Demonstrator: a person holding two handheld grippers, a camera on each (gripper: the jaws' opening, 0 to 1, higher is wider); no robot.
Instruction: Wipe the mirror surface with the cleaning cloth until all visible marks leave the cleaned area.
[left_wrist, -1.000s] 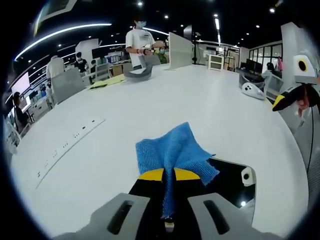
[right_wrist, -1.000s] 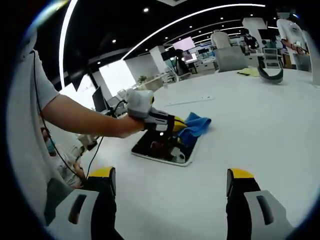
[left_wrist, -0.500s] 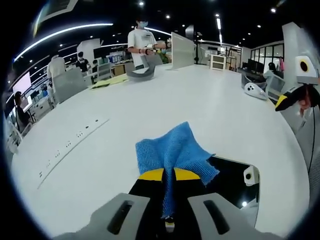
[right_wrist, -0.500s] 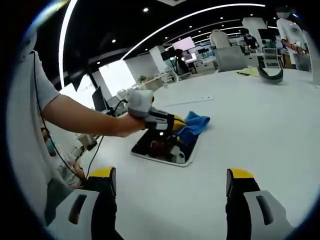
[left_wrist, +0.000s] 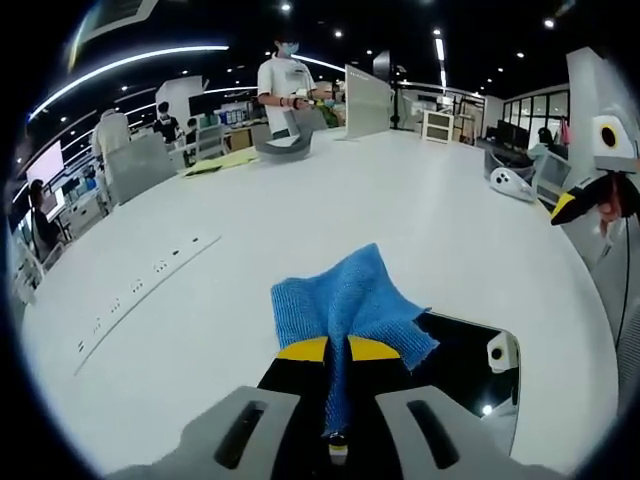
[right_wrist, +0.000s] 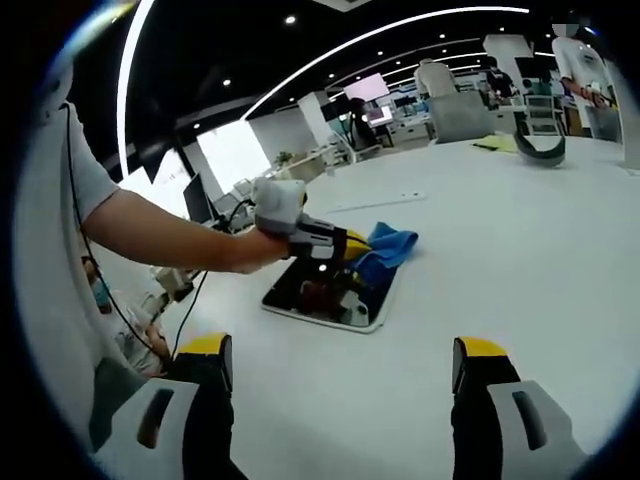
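The left tongs are closed on a bunched blue microfibre cleaning cloth, whose loose end fans out ahead of the yellow tips. In the right gripper view those same tongs sit low over the far end of a flat rectangular mirror with a white frame, which lies on the wide white table; the cloth drapes past the mirror's far edge onto the table. In the left gripper view the dark glass shows just right of the tongs. The right tongs hang open and empty, well apart from the mirror, above bare table.

The wiping step looks to be in hand, at one end of a stroke. Whether marks remain on the glass is too small to tell. The next move likely calls for drawing the cloth back across the mirror with light downward pressure, without shoving the frame along the table.
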